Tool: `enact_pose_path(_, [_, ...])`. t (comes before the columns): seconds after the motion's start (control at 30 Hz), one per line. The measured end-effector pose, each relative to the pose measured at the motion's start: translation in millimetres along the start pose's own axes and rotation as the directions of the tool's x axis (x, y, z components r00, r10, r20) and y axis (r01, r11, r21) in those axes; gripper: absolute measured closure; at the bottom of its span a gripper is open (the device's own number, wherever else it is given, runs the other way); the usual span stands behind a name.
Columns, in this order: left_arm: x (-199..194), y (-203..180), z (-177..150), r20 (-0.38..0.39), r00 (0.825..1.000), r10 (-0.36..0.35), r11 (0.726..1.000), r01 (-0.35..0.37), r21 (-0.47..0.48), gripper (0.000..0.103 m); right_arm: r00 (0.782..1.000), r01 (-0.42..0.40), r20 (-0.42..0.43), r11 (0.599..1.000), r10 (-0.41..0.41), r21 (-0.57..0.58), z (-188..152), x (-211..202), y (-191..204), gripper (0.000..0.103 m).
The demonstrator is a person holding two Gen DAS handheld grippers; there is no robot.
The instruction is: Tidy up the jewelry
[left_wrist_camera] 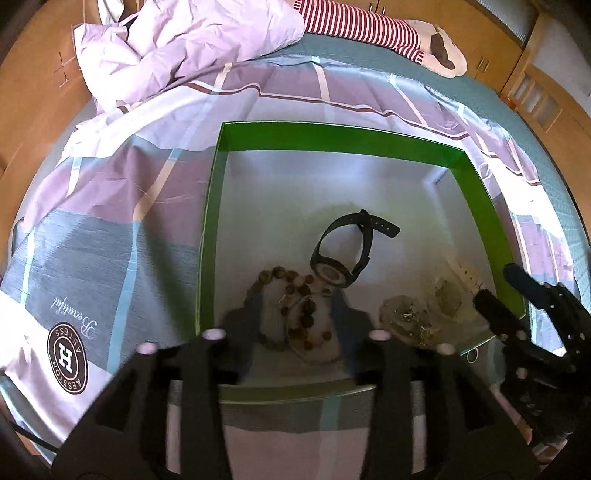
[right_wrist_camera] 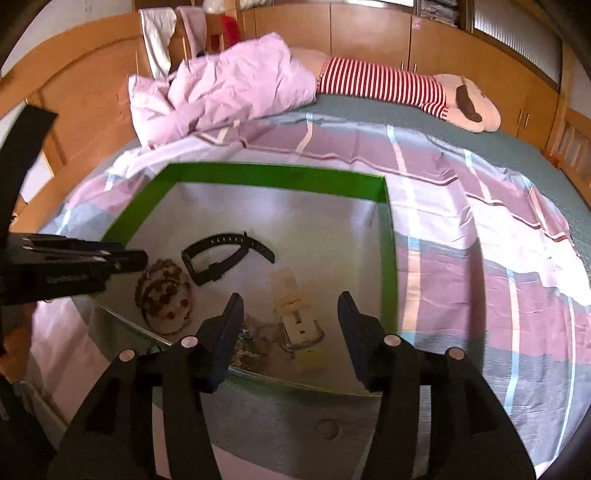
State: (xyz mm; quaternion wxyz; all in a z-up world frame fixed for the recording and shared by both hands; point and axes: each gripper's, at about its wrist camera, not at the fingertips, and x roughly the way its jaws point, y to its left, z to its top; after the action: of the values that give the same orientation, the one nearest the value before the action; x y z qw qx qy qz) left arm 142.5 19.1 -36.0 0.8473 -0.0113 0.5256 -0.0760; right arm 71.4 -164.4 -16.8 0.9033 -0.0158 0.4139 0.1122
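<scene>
A green-walled box with a pale floor lies on the bed. In it are a black watch, a brown bead bracelet, a cream watch strap and small glittery pieces. My left gripper is open over the beads, holding nothing. My right gripper is open over the cream strap and glittery pieces, holding nothing. The right gripper also shows in the left wrist view, the left one in the right wrist view.
The box rests on a purple, blue and grey checked sheet. A crumpled pink duvet and a striped plush toy lie at the far side. Wooden cupboards surround the bed.
</scene>
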Motion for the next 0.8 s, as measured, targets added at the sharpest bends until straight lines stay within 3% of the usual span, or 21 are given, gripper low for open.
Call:
enact_pose_path(0.07, [-5, -3, -2, 0.013, 1.0, 0.005, 1.0, -0.005, 0.02, 0.056, 1.0, -0.006, 0.008, 1.0, 0.006, -0.004, -3, -12, -3, 0.05])
enact_pose_path(0.2, [-18, -3, -13, 0.011, 1.0, -0.014, 1.0, 0.014, 0.017, 0.037, 1.0, -0.014, -0.023, 0.999, 0.015, 0.036, -16, -31, -16, 0.05])
enact_pose_path(0.33, [-26, -5, -30, -0.031, 0.995, -0.097, 0.995, 0.098, 0.017, 0.038, 0.994, -0.003, -0.107, 0.998, 0.01, 0.068, -33, -31, -28, 0.05])
enact_pose_path(0.43, [-32, -19, -39, -0.008, 0.999, -0.032, 0.995, 0.033, 0.092, 0.042, 0.983, 0.025, -0.182, 0.998, -0.015, 0.051, -48, -15, -27, 0.05])
enact_pose_path(0.5, [-33, -24, -42, -0.008, 0.999, -0.033, 0.993, 0.034, 0.115, 0.042, 0.975, 0.032, -0.221, 0.999, -0.026, 0.024, -57, -4, -21, 0.05])
enact_pose_path(0.6, [-35, -28, -43, -0.017, 0.998, -0.063, 0.99, 0.065, 0.129, 0.048, 0.965, 0.035, -0.261, 0.999, -0.036, -0.01, -65, 8, -13, 0.05])
enact_pose_path(0.73, [-30, -32, -47, -0.084, 0.987, -0.139, 0.979, 0.15, 0.135, 0.047, 0.962, 0.03, -0.271, 0.999, -0.037, -0.029, -67, 12, -6, 0.05])
enact_pose_path(0.8, [-27, -36, -52, -0.1, 0.987, -0.129, 0.978, 0.143, 0.153, 0.047, 0.962, 0.034, -0.27, 0.999, -0.042, -0.036, -66, 12, -4, 0.05])
